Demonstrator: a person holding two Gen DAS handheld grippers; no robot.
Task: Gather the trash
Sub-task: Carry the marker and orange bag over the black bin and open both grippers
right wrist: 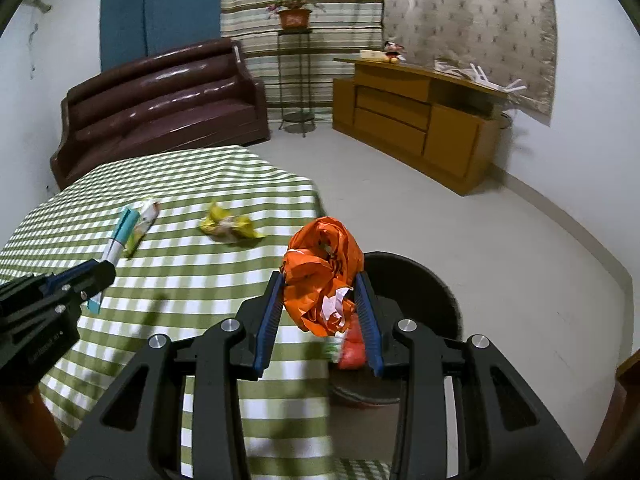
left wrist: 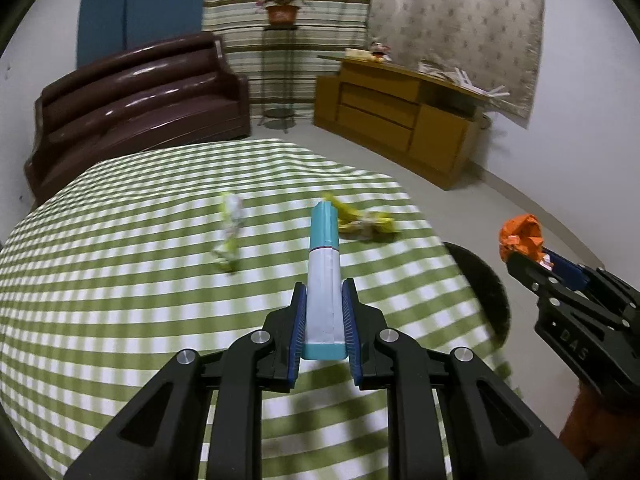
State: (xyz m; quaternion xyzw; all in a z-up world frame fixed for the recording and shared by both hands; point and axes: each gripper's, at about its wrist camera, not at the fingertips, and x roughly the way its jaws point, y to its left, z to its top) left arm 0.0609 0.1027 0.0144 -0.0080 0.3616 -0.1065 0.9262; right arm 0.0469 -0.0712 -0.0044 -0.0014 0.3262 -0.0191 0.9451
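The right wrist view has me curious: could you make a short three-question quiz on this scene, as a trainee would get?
1. True or false: the right gripper holds a crumpled orange wrapper.
2. Which item does the left gripper clamp? A) a banana peel B) a teal and white box C) a flower pot
3. Fill in: the black bin stands on the floor beside the table with the green checked ____.

Key: 1 true. 2 B. 3 tablecloth. Still lying on the cloth: a yellow wrapper and a pale green and white wrapper.
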